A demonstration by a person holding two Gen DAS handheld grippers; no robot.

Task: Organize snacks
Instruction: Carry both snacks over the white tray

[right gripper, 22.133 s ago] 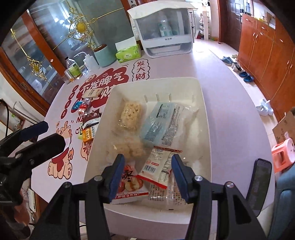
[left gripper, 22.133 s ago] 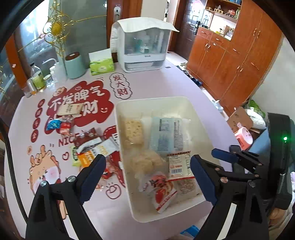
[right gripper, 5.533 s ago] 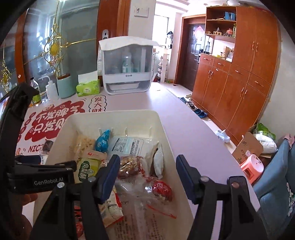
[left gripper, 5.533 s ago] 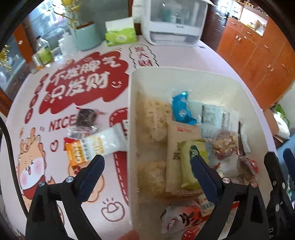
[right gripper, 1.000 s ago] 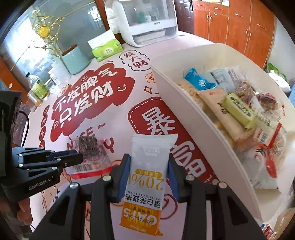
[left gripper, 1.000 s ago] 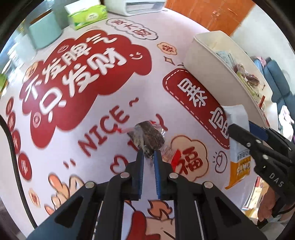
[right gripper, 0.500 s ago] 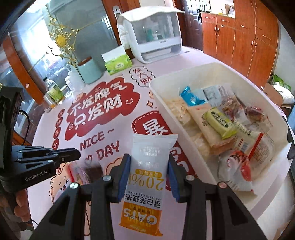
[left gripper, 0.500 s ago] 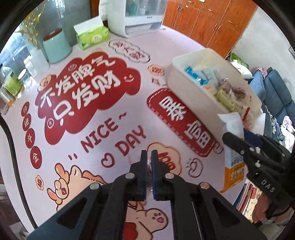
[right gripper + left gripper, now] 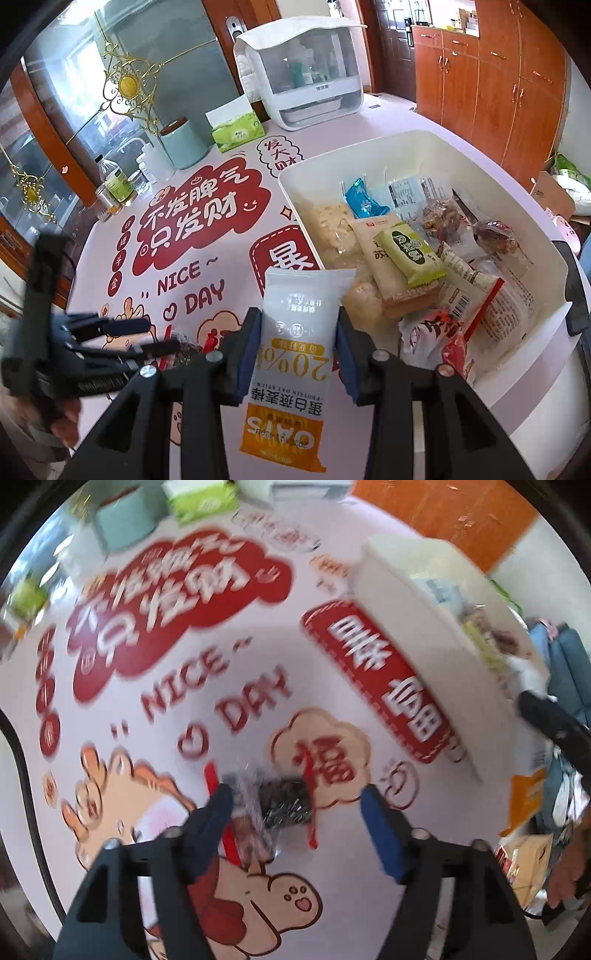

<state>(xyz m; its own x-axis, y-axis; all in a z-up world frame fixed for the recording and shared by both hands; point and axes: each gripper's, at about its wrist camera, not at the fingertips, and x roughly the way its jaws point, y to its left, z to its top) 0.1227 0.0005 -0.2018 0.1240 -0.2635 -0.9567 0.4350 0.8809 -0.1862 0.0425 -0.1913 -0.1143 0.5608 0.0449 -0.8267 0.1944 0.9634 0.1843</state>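
Half a second ago the left gripper (image 9: 297, 805) was pinched flat on the dark snack packet (image 9: 284, 801) above the table mat; now its jaws are opening, and the packet sits between the blue pads, close against the left pad and clear of the right one. Whether it hangs free or already lies on the mat (image 9: 221, 686) cannot be told, because the left wrist view is smeared by motion blur. The packet's print is unreadable; only a dark block, crinkled clear film and red strips at its edges show. Its long axis seems to run roughly across the jaws, though the blur makes that uncertain. In the right wrist view most of this packet is hidden behind the left gripper's fingers (image 9: 147, 347), with just a dark corner and a red tab showing.

The right gripper (image 9: 299, 350) is clamped on the oat bar packet (image 9: 295, 332), a white wrapper with an orange end. Its long axis runs along the gripper's fingers, the white end pointing away from the camera toward the bin (image 9: 546, 258), the orange end nearest the lens, print upside down. The packet hangs over the mat just beside the bin's near wall and covers part of that wall.

The bin stands on the right of the mat, filled with wrapped snacks (image 9: 410, 254); its near corner is cut off behind the gripper's right finger.
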